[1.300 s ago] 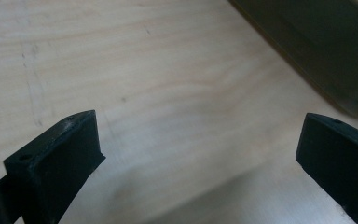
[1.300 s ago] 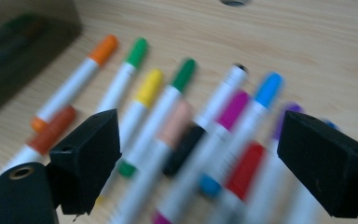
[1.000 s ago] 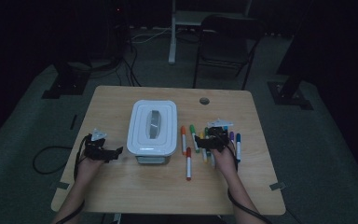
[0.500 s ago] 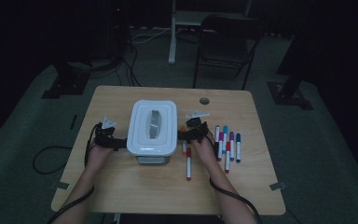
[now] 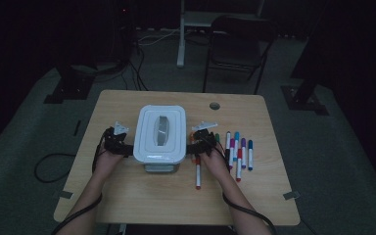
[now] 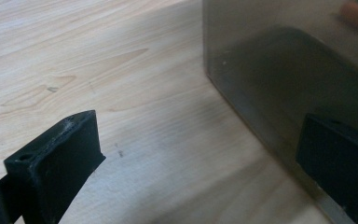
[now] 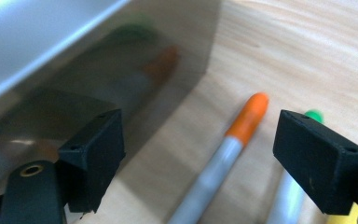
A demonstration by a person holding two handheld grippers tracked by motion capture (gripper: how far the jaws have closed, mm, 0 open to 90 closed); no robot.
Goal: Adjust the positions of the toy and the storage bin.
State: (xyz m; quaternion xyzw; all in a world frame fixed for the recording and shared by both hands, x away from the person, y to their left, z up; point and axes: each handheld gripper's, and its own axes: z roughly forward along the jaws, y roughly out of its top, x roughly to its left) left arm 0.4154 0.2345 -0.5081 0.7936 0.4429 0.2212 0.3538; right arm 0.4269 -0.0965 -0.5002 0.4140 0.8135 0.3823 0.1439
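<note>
- compared with half a second earlier, both hands are found almost where they were, drawn in against the two long sides of the white-lidded box [image 5: 159, 134]; a second earlier they were set farther out, the right one over the markers.
- the box is stood on the wooden table [image 5: 127, 196] near its middle, a little toward the left edge, its short ends toward the near and far edges.
- the left gripper [image 5: 118, 142] is held just beside the box's left wall; its jaws are seen spread wide in the left gripper view, one jaw close against the smoky wall [image 6: 279, 70], the other over bare wood.
- the right gripper [image 5: 201, 140] is held just beside the box's right wall, jaws spread, with the orange-capped marker [image 7: 235, 140] lying on the table between them.
- a green-capped marker [image 7: 313, 115] is partly hidden behind the outer jaw.
- the other markers [image 5: 239, 152] are laid in a row toward the right edge.
</note>
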